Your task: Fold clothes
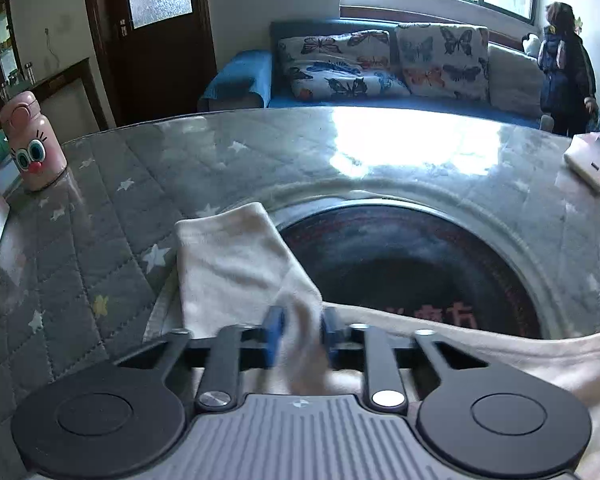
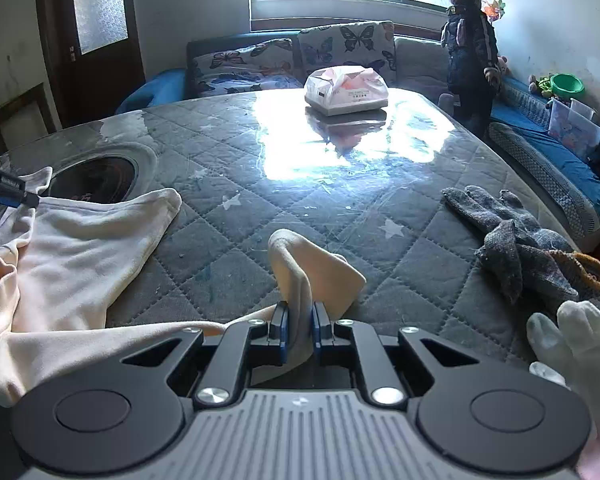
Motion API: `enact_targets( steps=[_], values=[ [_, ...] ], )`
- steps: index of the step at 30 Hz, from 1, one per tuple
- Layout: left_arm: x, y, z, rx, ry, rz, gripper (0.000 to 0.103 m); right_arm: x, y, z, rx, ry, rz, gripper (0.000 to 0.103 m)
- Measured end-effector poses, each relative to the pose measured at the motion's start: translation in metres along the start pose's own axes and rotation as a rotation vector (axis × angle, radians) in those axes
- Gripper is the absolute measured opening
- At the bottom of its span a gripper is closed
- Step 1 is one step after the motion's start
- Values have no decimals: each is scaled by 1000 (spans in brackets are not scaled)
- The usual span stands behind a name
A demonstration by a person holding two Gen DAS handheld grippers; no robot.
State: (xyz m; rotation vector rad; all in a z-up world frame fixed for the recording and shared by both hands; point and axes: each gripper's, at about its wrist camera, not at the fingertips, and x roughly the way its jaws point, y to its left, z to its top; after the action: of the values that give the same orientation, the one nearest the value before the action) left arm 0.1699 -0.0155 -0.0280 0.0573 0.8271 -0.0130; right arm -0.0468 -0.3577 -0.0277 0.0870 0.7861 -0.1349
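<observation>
A tissue box (image 2: 346,90) with tissues poking from its top sits near the worktop's (image 2: 300,200) far edge. The left tool (image 1: 300,330) is clenched on a fold of the cream garment (image 2: 80,248); the right tool (image 2: 300,320) is pinched tight on another cream fold that stands up between its jaws. The garment lies along the near edge, towards the left, partly over the round dark inset (image 1: 420,264), its long axis running left to right. Grey gloves (image 2: 516,240) lie by the right edge.

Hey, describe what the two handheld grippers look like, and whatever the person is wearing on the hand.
Both the left gripper and the right gripper have a ribbed grey body, black linkage arms with silver screws, two round black discs and blue-padded jaws. The hand beside the right gripper wears a white glove.
</observation>
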Motion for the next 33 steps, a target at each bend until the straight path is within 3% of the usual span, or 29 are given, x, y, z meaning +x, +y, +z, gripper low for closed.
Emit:
enact_targets(
  steps=[5,13,20,25,30,33],
  values=[
    [-24,15,-4,-14,-49,-41,4,1,1,1,-6,-3,-4,10],
    [-105,69,-17,-146,-191,-71,2,-2,2,1,-22,-14,-19,10],
    [-178,133,-62,-258,-266,-12,2,-13,0,0,-41,-42,-36,8],
    [-202,169,-103,-306,-216,13,2,-30,2,-4,-79,-82,-76,7],
    [-192,191,-141,-298,-64,95,3,-32,-4,-12,-96,-11,-83,9],
    [-188,204,-152,-325,0,100,12,-37,-11,-13,-88,2,-93,18]
  ],
)
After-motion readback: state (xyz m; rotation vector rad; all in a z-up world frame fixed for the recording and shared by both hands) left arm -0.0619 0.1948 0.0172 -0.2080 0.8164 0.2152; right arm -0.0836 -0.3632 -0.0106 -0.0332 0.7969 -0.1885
